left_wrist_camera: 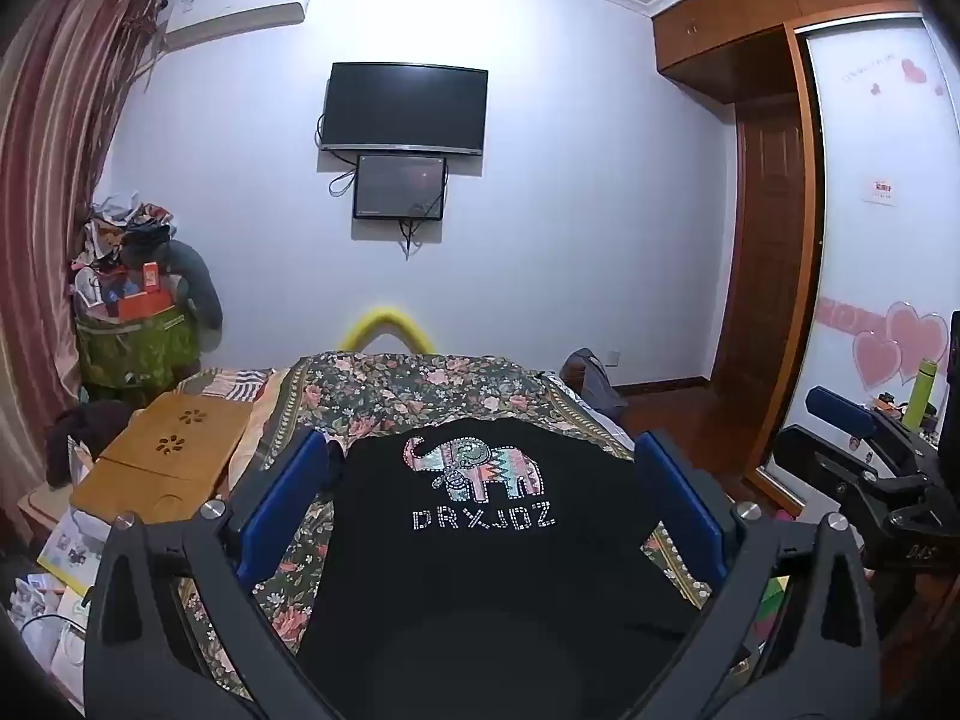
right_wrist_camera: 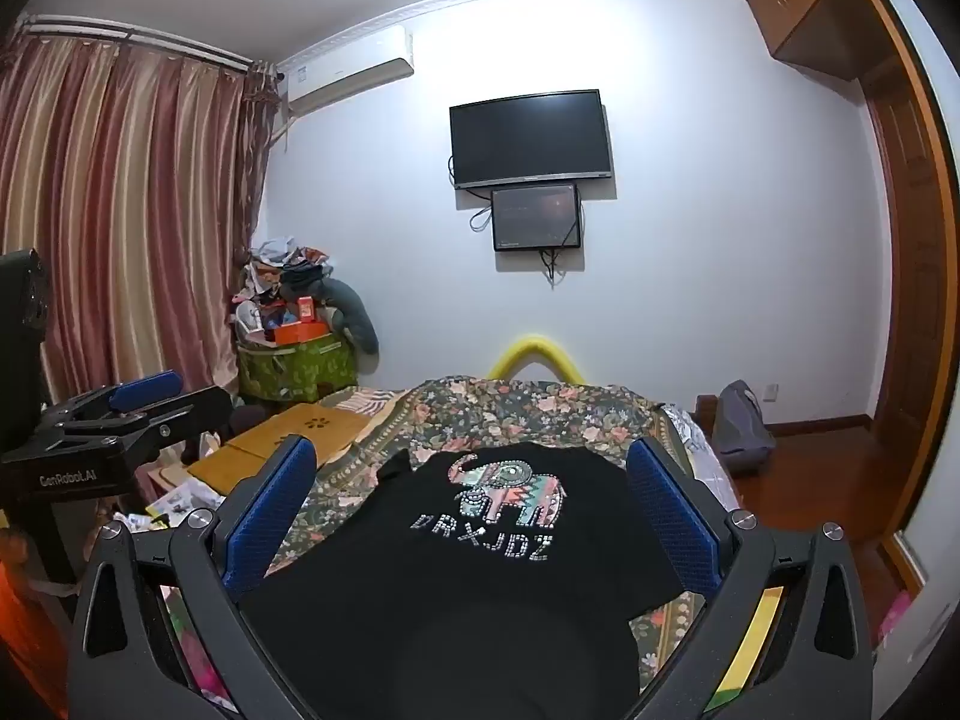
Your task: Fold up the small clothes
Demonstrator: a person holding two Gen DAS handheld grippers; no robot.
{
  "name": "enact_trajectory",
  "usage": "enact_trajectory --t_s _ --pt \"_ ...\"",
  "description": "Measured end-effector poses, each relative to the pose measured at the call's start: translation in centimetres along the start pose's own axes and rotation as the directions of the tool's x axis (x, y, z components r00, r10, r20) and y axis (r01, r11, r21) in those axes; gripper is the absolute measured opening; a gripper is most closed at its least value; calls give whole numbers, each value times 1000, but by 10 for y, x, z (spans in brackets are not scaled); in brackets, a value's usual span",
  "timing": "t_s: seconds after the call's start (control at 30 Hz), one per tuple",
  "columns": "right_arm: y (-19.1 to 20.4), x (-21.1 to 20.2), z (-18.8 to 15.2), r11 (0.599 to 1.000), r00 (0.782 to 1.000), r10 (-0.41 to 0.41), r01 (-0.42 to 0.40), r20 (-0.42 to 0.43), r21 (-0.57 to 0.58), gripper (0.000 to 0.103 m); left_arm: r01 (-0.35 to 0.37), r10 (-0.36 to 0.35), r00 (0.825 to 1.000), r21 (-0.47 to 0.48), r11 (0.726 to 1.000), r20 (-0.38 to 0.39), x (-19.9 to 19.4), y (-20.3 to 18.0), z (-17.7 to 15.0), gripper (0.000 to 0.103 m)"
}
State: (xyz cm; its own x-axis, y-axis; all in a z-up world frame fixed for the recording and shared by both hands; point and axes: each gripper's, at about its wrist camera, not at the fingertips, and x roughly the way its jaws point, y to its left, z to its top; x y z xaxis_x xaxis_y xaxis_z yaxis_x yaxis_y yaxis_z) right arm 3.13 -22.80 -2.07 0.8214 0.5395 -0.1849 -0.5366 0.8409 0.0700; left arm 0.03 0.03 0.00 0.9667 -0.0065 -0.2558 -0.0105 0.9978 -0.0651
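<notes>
Black T-shirt lies spread flat on the bed, on top of the floral bedspread, print side up: beaded elephant graphic with the letters "DRXJDZ" under it. From the right wrist view the shirt looks slightly rotated, one sleeve poking out at the upper left of the garment. No fold in it yet.

Left hand-held gripper: jaws fully apart, blue pads either side of the shirt in view, nothing between them, hovering above the fabric with no contact visible. Right hand-held gripper: same, jaws spread wide, empty, above the shirt. Each one shows at the edge of the other's camera, left gripper at the left of the right wrist view and right gripper at the right of the left wrist view, so they sit side by side at the near end of the bed.

Surroundings: wooden lap tray on the bed left of the shirt, cluttered green bag in the corner by the striped curtain, wall-mounted TV with a smaller screen below it, wardrobe on the right.
</notes>
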Motion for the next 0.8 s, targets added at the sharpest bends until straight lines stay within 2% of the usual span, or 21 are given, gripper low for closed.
enact_trajectory --t_s 0.27,0.33,0.57,0.8 --pt "0 -1 3 1000 1000 -15 15 -6 -3 103 -3 3 1000 14 1000 -2 -3 -6 -1 103" --pt "1 -3 3 1000 1000 -18 18 -5 -3 103 -11 11 1000 -14 1000 -15 7 6 -5 103" --pt "-1 -1 2 999 999 -30 30 -13 15 103 -20 20 1000 -13 1000 -19 12 10 -8 103" --pt "-3 -3 2 999 999 -38 39 -10 21 103 -18 18 1000 10 1000 -17 11 1 -6 103"
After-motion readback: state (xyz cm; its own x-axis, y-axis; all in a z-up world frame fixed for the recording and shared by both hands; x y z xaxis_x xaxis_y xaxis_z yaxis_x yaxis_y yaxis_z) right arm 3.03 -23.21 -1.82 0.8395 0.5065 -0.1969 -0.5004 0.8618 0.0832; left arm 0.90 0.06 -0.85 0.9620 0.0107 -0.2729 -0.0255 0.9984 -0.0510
